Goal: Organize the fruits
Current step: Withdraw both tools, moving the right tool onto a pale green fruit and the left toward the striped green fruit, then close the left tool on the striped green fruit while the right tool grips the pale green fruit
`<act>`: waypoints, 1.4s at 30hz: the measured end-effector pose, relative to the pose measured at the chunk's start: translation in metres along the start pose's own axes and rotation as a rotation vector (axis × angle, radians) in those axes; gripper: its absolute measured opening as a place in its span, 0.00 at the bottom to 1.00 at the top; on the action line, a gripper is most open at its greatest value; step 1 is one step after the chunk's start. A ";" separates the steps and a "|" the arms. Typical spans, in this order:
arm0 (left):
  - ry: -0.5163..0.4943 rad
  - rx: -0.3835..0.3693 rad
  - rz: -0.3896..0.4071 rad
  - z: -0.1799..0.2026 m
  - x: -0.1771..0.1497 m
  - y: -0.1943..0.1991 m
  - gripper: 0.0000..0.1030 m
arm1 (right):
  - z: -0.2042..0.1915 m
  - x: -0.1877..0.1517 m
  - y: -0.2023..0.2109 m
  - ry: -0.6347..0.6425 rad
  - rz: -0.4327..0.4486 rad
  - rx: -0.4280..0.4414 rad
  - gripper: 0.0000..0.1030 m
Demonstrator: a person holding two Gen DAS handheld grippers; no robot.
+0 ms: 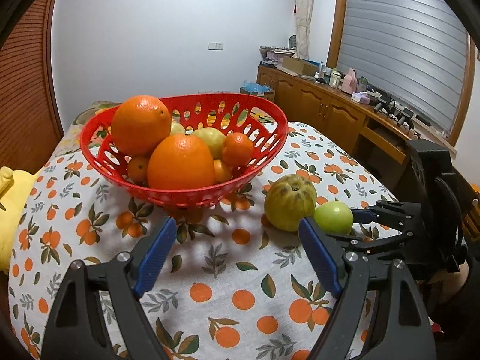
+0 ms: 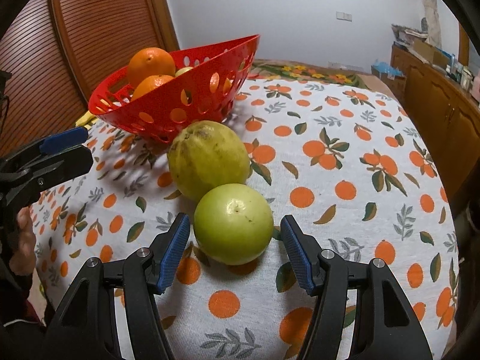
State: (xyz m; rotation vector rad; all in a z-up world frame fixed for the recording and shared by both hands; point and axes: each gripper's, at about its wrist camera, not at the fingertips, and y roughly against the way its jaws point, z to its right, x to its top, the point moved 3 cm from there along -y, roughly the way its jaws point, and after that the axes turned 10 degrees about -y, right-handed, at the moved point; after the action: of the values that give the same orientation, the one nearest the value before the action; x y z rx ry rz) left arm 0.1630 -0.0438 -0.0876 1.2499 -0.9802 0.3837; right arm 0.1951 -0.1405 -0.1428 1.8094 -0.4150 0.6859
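Observation:
A red perforated basket [image 1: 270,150] [image 2: 168,102] holds several oranges and pale green fruits. To its right on the tablecloth lie a larger yellow-green guava [image 1: 289,202] [image 2: 207,157] and a smaller green apple [image 1: 334,217] [image 2: 234,223], touching each other. My right gripper [image 2: 235,247] is open, its blue pads on either side of the apple's near half, not touching it; it also shows in the left wrist view [image 1: 364,217]. My left gripper [image 1: 237,255] is open and empty over the cloth in front of the basket; it shows at the left edge of the right wrist view [image 2: 64,147].
The table wears a white cloth [image 1: 228,288] printed with oranges. A yellow cushion [image 1: 12,210] lies at its left edge. A wooden sideboard [image 1: 324,105] with clutter runs along the right wall. A louvred wooden door [image 2: 90,30] stands behind the basket.

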 end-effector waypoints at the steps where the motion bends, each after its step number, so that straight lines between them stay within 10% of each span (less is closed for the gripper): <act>1: 0.003 -0.003 -0.003 0.000 0.000 -0.001 0.82 | 0.001 0.000 -0.001 -0.002 -0.003 0.004 0.54; 33: -0.002 -0.101 -0.066 0.031 0.017 -0.047 0.80 | 0.037 -0.003 0.029 -0.066 0.095 0.022 0.50; 42: 0.001 -0.123 -0.088 0.041 0.024 -0.061 0.63 | 0.035 -0.005 0.029 -0.057 0.112 0.022 0.50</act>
State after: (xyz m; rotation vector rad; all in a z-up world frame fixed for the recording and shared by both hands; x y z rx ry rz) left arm 0.2040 -0.1070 -0.1065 1.1770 -0.9308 0.2516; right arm 0.1829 -0.1832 -0.1323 1.8403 -0.5521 0.7191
